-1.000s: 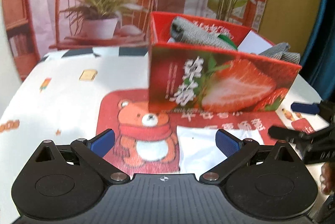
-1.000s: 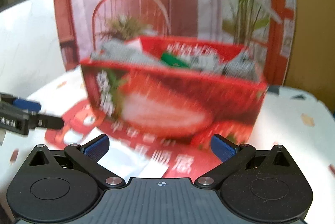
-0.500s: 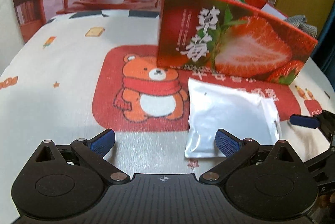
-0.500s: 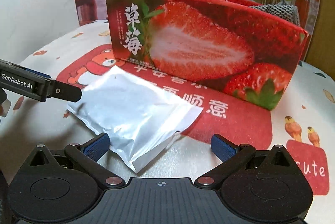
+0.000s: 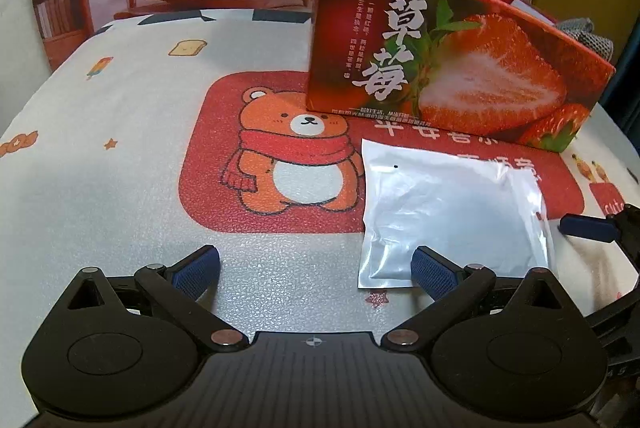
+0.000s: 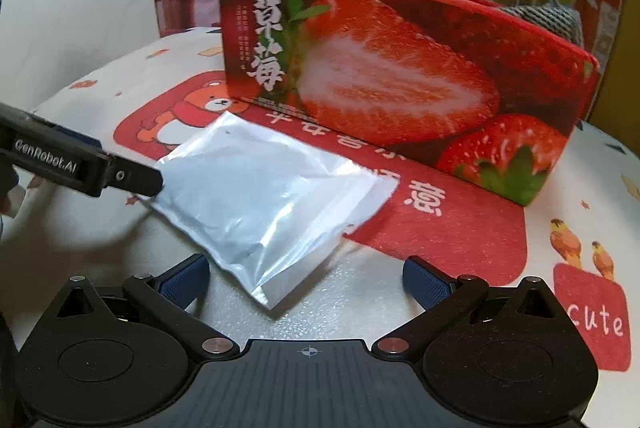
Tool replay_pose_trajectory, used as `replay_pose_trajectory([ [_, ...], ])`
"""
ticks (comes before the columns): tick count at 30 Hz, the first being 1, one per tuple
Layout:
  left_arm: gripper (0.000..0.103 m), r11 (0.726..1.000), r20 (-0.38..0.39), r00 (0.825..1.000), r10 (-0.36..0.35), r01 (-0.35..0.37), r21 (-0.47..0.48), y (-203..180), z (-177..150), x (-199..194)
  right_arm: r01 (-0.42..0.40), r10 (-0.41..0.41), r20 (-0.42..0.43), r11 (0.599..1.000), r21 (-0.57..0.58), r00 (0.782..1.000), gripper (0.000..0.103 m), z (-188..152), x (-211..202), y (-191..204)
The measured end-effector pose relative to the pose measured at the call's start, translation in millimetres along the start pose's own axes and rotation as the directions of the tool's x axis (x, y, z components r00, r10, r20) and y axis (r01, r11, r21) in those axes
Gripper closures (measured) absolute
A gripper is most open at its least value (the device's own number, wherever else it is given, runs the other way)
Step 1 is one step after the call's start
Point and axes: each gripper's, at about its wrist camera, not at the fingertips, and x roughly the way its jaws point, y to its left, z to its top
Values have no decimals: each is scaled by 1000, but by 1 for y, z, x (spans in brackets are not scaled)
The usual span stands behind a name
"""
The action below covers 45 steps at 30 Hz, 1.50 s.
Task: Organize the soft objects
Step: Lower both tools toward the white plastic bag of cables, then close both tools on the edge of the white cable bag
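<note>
Silver pouch point(image 5: 452, 216) lies flat on the worktop point(image 5: 120, 188) just in front of the strawberry box point(image 5: 452, 76), its contents impossible to make out. Grey knitted cloths point(image 6: 548, 14) poke above the box rim, mostly hidden. Left gripper point(image 5: 316, 268) and right gripper point(image 6: 306, 278) sit low on either side of the pouch, fingers spread, holding nothing.
</note>
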Motion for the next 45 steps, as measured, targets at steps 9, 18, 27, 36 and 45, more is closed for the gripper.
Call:
replay_pose_trajectory([
  [9,0,999,14,999,-32,32,-27,7,0,-2,6,-7,-31,1000,-31,999,0,16,11,1],
  [18,5,994,89,991,-100,104,-45,18,10,-12,69,-71,-24,996,-54,997,1,44,34,-7],
  [27,24,987,138,977,-160,159,19,19,25,-17,44,-42,20,997,-67,999,5,63,33,-13],
  [36,24,973,175,963,-207,185,134,2,42,-12,-36,26,132,997,74,991,26,87,10,-41],
  [45,33,961,203,946,-252,219,169,-11,69,24,-64,40,157,987,147,987,28,90,10,-55],
])
